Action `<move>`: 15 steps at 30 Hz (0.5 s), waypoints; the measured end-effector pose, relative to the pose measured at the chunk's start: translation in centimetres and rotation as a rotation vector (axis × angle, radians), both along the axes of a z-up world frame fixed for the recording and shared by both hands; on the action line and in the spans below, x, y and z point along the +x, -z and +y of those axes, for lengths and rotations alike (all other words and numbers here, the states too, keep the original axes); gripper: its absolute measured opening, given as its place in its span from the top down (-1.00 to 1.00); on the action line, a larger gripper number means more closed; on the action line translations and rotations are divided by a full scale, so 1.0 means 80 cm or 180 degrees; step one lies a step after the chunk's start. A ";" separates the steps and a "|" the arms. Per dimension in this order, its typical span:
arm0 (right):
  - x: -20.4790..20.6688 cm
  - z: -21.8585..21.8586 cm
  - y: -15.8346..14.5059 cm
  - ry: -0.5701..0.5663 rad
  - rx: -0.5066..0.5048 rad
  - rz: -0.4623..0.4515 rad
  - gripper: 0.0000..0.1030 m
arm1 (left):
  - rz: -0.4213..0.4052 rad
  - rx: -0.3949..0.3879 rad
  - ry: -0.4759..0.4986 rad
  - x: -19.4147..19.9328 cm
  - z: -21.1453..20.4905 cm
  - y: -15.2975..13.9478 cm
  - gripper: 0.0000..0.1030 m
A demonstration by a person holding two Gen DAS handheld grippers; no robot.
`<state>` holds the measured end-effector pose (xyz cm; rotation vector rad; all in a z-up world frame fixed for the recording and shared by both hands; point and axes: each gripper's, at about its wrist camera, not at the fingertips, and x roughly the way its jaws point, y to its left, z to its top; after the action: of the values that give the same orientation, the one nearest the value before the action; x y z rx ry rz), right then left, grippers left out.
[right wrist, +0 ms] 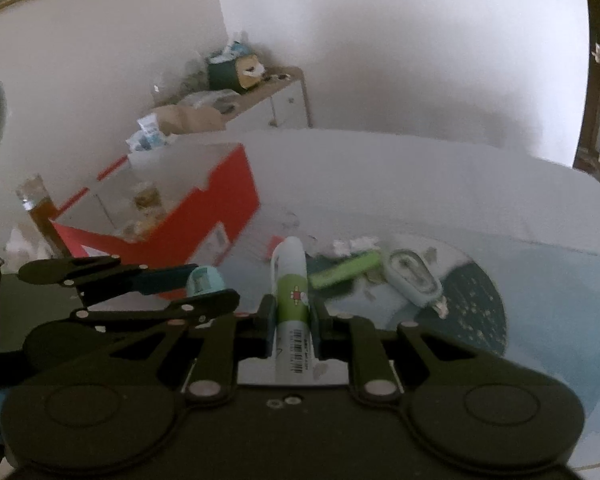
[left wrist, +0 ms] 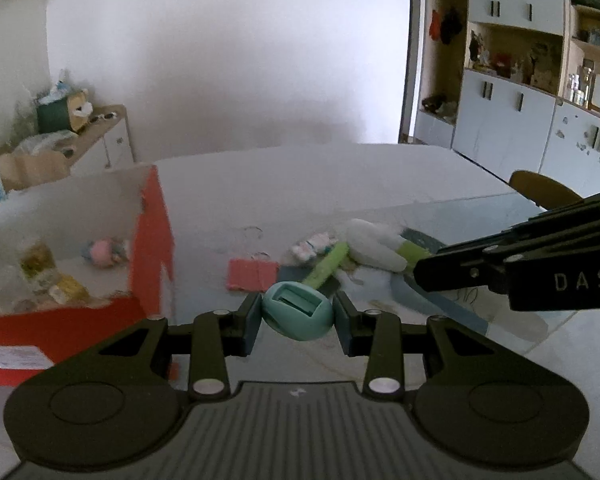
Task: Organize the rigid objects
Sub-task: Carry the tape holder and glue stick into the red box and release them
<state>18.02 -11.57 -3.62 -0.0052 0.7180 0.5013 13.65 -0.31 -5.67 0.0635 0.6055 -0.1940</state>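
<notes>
The left gripper (left wrist: pixel 297 317) is clamped on one teal sharpener (left wrist: pixel 297 311), a rounded egg-shaped piece held above the table (left wrist: pixel 340 176); its slotted face tilts up and away from the camera, and its broad axis runs side to side between the pads. In the right wrist view the same sharpener (right wrist: pixel 205 280) shows at the tips of the left gripper (right wrist: pixel 204 286), just in front of the red box (right wrist: pixel 204 216).

The right gripper (right wrist: pixel 293 330) is clamped on one white and green tube (right wrist: pixel 291 308). Its long axis runs straight forward along the fingers, with the rounded white end pointing away toward the box and the barcoded end toward the camera.

On the table beyond lie one green marker (right wrist: pixel 346 269), its long axis slanting up to the right, and one pale correction tape (right wrist: pixel 414 278) just beside it. One pink pouch (left wrist: pixel 252 275) lies flat near the box (left wrist: pixel 152 240), which is open and holds several small items, too blurred to count
</notes>
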 end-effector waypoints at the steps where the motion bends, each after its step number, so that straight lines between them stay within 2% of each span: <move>1: -0.002 0.006 -0.004 -0.0018 0.0004 -0.0019 0.67 | -0.0007 -0.0003 -0.0005 -0.002 0.004 -0.004 0.26; 15: 0.002 0.112 -0.040 -0.0331 0.0017 -0.0148 0.67 | 0.0080 -0.0072 -0.0279 -0.002 0.105 -0.059 0.26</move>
<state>18.21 -2.60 -0.43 -0.0493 0.6731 0.6008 13.48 8.12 -0.98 0.0128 0.6297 -0.1169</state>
